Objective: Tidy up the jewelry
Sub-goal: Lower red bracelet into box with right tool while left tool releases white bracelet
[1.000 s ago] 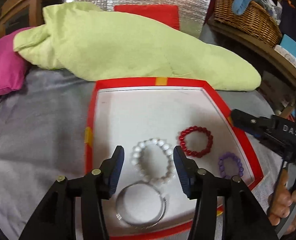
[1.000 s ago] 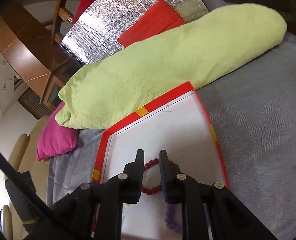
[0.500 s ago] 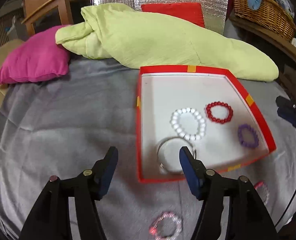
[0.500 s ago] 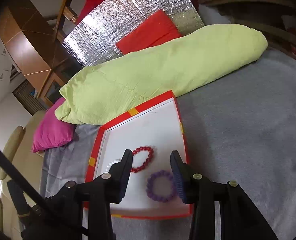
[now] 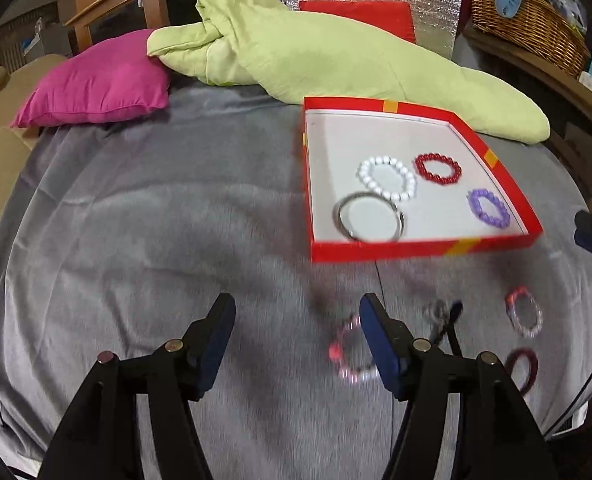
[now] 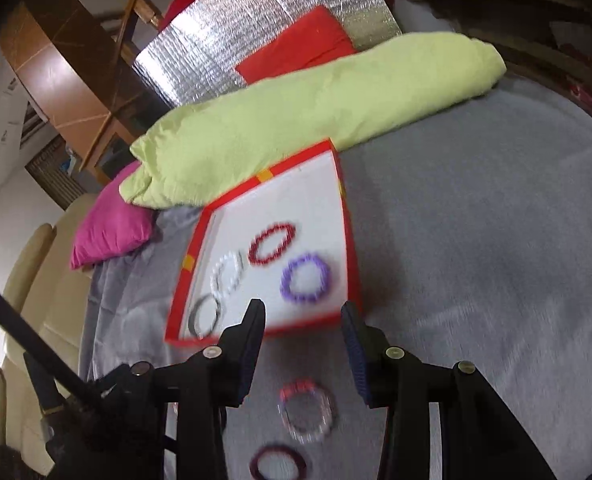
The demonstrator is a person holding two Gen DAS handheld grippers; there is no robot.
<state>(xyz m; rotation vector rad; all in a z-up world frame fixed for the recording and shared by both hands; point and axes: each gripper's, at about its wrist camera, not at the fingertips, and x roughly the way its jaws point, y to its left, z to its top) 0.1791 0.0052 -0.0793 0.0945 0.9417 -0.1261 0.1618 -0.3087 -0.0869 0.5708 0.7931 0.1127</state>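
Step in hand, my read: between picks. Four pieces sit in the red tray; the loose ones on the grey blanket remain to be fetched.

In the tray, left to right in the left wrist view:
- silver bangle, near-left corner, its rim overlapping the white one
- white bead bracelet, just behind the bangle
- red bead bracelet, toward the far side
- purple bead bracelet, near the right wall

Loose, in front of the tray's near wall:
- pink-and-clear bead bracelet, blurred, partly behind the left gripper's right finger
- small dark tangle, too blurred to name
- second pink-and-clear bracelet, further right
- dark maroon bracelet, nearest the camera

Left gripper: jaws wide, nothing between them, touching nothing. It is off to the left of the nearest loose bracelet.

Right gripper: jaws wide, empty, above the blanket just short of the tray's near wall. The pink-and-clear bracelet lies below the gap.

Next move likely calls for centring over a loose bracelet, dropping a finger inside the loop and closing on the bead strand. Risk: beads roll out of a flat pinch on soft fabric.
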